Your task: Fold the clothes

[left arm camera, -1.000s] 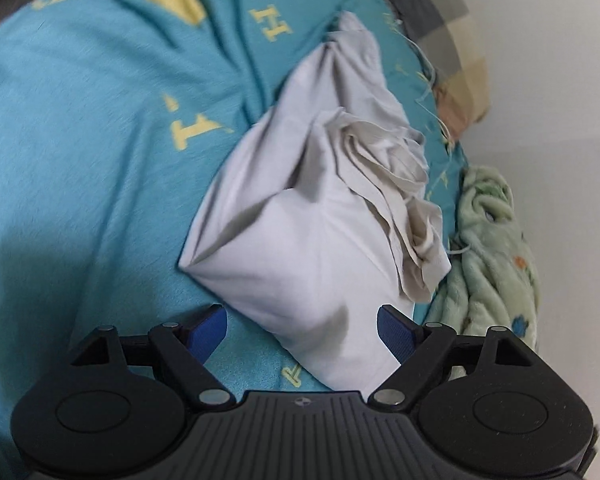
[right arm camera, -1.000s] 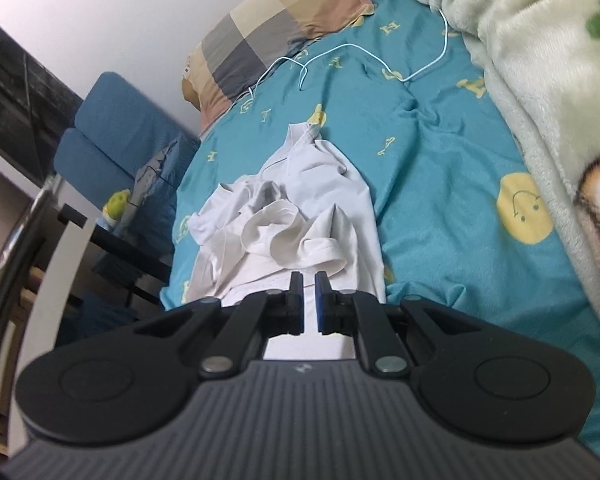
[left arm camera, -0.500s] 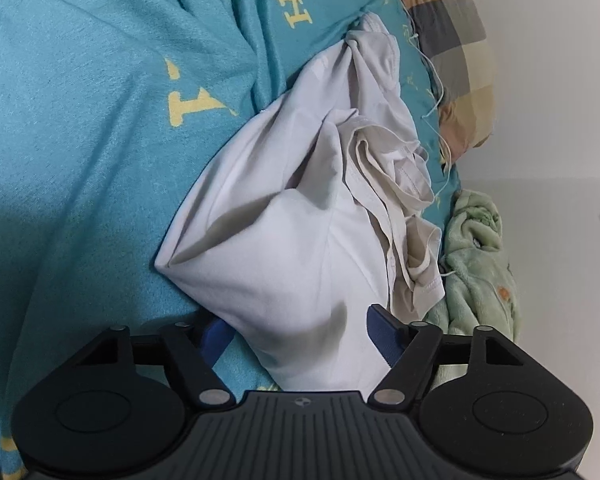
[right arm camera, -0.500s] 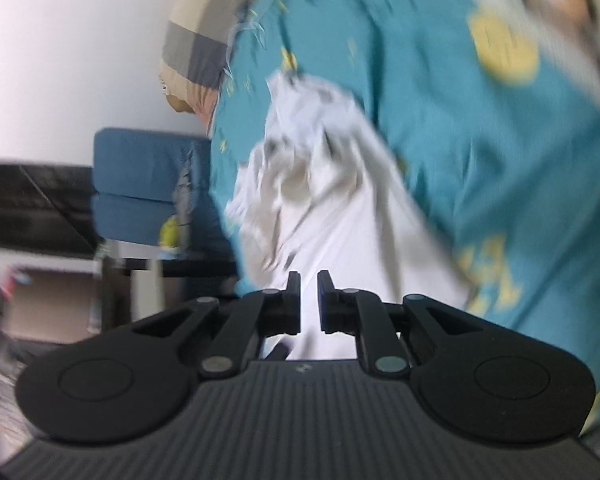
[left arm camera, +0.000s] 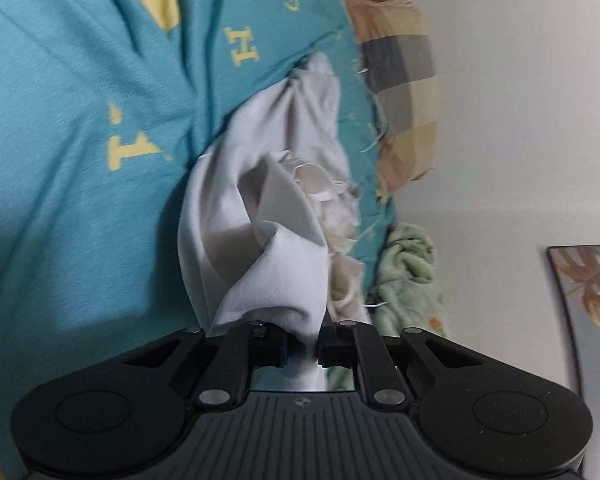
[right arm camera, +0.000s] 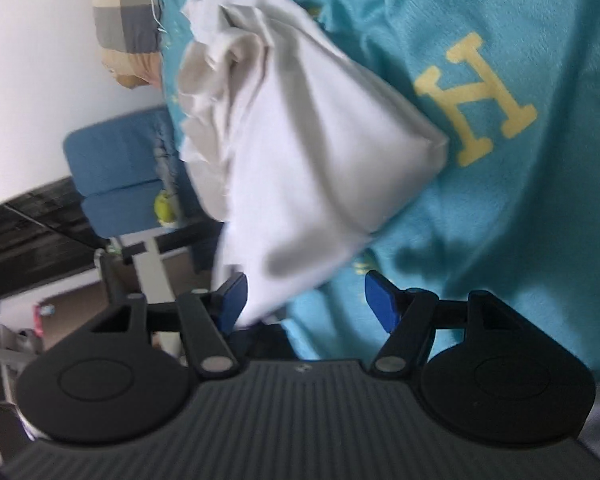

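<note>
Bed: teal sheet (left arm camera: 80, 184) with yellow letters, creased. White garment (left arm camera: 260, 248), bunched, on the sheet near the bed's edge. Checked pillow (left arm camera: 404, 80) beyond the garment, against the pale wall. Green fleece blanket (left arm camera: 408, 280) beside the garment. Blue chair (right arm camera: 116, 176) off the bed's edge. Left gripper (left arm camera: 303, 348): just closed, pinching the garment's near corner. Right gripper (right arm camera: 304, 300): just opened wide, garment edge at its left finger, unclamped.

2 close wrist views, shared garment (left arm camera: 260, 240)
</note>
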`<state>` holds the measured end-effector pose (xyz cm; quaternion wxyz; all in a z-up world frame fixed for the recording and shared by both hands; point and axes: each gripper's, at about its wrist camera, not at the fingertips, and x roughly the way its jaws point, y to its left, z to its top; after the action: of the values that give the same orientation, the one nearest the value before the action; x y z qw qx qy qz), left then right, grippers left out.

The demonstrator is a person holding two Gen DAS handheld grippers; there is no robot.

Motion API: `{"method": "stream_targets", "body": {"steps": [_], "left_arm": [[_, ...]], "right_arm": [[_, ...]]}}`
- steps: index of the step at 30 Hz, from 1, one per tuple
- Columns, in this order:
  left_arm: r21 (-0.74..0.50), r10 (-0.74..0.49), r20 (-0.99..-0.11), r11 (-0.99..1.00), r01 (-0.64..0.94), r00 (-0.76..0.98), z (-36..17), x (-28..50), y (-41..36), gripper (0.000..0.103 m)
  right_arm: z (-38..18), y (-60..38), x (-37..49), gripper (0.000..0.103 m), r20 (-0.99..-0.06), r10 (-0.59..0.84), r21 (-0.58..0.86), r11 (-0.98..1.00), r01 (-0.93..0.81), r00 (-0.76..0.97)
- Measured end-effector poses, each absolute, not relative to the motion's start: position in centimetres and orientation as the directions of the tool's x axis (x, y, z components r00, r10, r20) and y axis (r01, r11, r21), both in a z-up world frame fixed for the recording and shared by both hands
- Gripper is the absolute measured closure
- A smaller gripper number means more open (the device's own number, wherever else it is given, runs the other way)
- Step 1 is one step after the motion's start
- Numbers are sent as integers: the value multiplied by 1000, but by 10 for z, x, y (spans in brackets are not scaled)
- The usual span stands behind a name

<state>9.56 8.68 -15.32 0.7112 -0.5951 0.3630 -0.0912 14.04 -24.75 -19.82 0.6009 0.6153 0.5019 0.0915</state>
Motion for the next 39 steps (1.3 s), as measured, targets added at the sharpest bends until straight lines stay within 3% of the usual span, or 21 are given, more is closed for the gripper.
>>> {"method": "stream_targets", "body": {"steps": [4, 5, 6, 8, 9, 11, 16, 21, 23, 26, 29, 39], "left_arm": [[-925, -570, -380, 244, -291, 728, -152, 94, 91, 91], [-926, -571, -378, 237, -295, 729, -153, 94, 92, 91], [-926, -571, -377, 230, -299, 729, -154, 93, 93, 91], [-925, -574, -380, 217, -312, 725, -157, 94, 94, 90], [-919, -578, -393, 211, -334, 716, -160, 94, 93, 89], [-905, -585, -419, 200, -377, 695, -167, 95, 93, 74], [-863, -590, -475, 165, -478, 653, -186, 94, 97, 52], [-852, -588, -487, 157, -500, 646, -195, 95, 98, 52], [-856, -585, -484, 161, -492, 651, -190, 97, 100, 55], [-876, -582, -455, 156, -457, 674, -192, 105, 93, 76], [-913, -583, -396, 163, -375, 710, -181, 111, 90, 84], [-958, -578, -275, 227, -173, 768, -111, 96, 87, 92]], "right_arm": [[-198, -263, 142, 40, -486, 652, 847, 188, 496, 582], [-195, -266, 143, 48, -476, 641, 857, 183, 482, 602], [-190, -268, 144, 64, -468, 633, 866, 190, 462, 617], [-180, -268, 144, 82, -474, 617, 874, 240, 423, 629], [-177, -268, 143, 85, -473, 611, 876, 247, 414, 635], [-174, -269, 142, 87, -478, 600, 876, 264, 405, 642], [-170, -275, 144, 88, -481, 587, 876, 291, 384, 651], [-167, -277, 145, 88, -480, 573, 877, 307, 369, 664], [-165, -278, 146, 88, -479, 567, 878, 318, 359, 670], [-161, -279, 144, 88, -474, 557, 880, 334, 338, 682], [-148, -278, 143, 89, -458, 545, 884, 365, 293, 702], [-86, -275, 132, 89, -390, 521, 878, 458, 137, 760]]}}
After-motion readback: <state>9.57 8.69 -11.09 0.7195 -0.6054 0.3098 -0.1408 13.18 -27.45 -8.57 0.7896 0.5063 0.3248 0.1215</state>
